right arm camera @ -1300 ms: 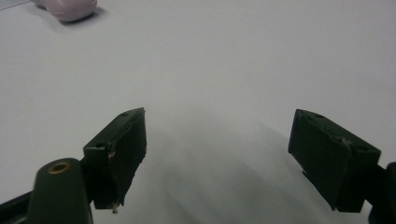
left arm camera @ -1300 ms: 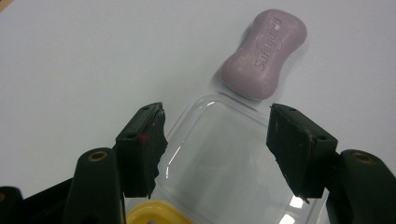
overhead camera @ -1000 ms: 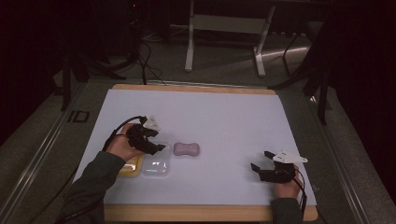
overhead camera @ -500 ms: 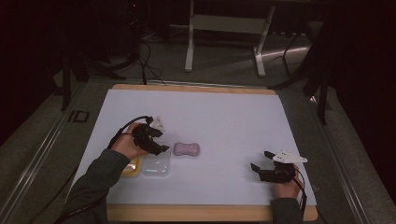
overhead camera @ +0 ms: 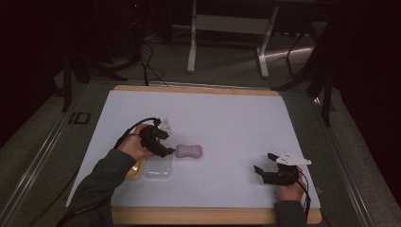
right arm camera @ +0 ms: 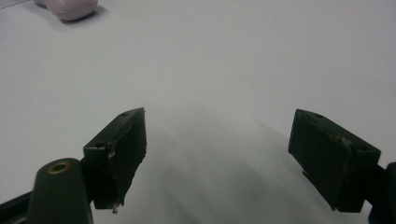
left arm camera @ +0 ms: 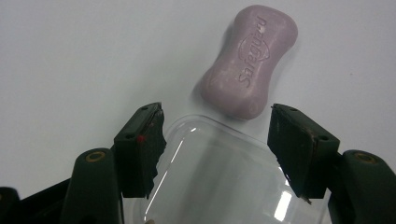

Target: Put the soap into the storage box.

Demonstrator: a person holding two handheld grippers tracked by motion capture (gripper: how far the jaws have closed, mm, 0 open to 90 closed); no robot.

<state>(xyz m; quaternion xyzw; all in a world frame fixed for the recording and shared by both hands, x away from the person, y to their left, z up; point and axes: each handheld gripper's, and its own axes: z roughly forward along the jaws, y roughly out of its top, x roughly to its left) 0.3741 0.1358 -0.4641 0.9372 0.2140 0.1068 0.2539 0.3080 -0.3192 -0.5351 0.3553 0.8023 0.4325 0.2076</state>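
Landmark: the clear lid, lying flat on the white table close to the person's edge.
Left claw: right over the clear lid, jaws apart on either side of its rounded corner, pads off the plastic, nothing gripped; the jaws have just been opening.
Yellow tray: just beside the lid on its left, half hidden under the left hand.
Soap bar: purple, lying flat just beyond the lid's far corner, close but apart from it.
Right claw: well to the right of the lid, jaws wide, holding nothing, low over bare table.
Step in hand: likely lining up on the soap bar, with the lid set aside.
Next move: probably reach past the lid, straddle the bar's narrow waist, then close.
Left claw view adds: the embossed lettering on the bar and the gap between pads and lid.
High view adds: the yellow tray, both forearms, and the dark floor beyond the table.
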